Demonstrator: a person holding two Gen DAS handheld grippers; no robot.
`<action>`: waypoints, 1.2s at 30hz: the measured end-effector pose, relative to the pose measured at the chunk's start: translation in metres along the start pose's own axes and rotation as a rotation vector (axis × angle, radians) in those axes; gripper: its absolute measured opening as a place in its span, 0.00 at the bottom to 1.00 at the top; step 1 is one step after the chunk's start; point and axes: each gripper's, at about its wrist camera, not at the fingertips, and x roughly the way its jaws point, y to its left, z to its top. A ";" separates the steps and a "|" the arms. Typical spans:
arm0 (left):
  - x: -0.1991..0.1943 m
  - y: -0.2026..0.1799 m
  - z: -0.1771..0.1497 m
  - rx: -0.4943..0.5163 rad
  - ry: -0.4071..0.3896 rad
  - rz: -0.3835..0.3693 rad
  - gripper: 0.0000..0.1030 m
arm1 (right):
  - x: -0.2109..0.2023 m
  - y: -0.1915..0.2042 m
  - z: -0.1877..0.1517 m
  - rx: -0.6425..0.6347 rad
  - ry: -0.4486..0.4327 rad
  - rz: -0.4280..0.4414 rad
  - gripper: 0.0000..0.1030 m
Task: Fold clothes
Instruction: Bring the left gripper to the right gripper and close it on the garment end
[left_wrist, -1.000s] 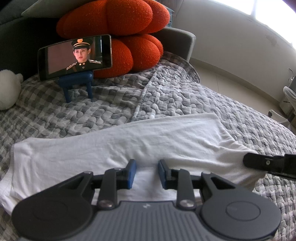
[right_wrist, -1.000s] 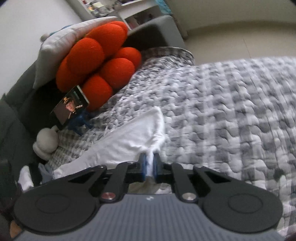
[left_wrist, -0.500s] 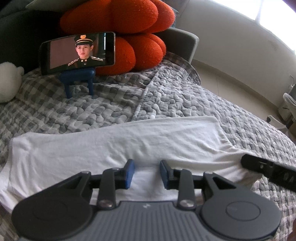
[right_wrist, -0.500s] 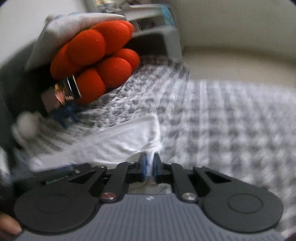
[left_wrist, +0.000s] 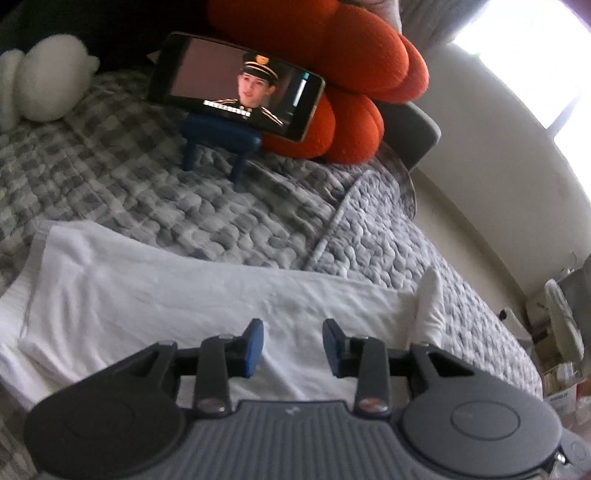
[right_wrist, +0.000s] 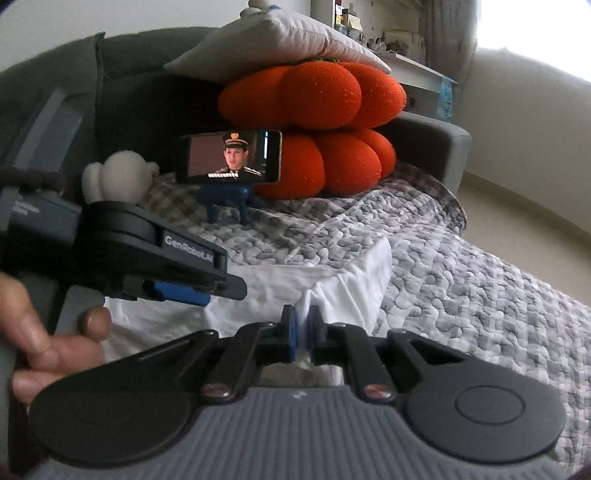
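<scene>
Our left tool (left_wrist: 293, 347) is opening, nothing between its pads, having let go of the white garment (left_wrist: 177, 299), while our right tool (right_wrist: 301, 334) stays clamped on its edge, so the fold continues one-sided.

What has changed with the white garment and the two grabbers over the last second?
The right gripper, shut on the white garment, has carried its end over toward the left gripper. The left gripper's jaws are opening, spread over the cloth and pinching nothing. The phone, orange cushion and quilt stayed put.
</scene>
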 end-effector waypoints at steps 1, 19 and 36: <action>0.001 0.001 0.000 -0.015 0.009 -0.026 0.36 | 0.000 0.001 0.000 -0.004 -0.003 0.009 0.12; 0.014 -0.010 0.008 -0.041 0.085 -0.208 0.45 | -0.007 0.014 -0.004 -0.053 -0.010 0.114 0.12; 0.022 0.000 0.025 -0.076 0.106 -0.288 0.56 | -0.008 0.024 -0.006 -0.094 0.000 0.146 0.12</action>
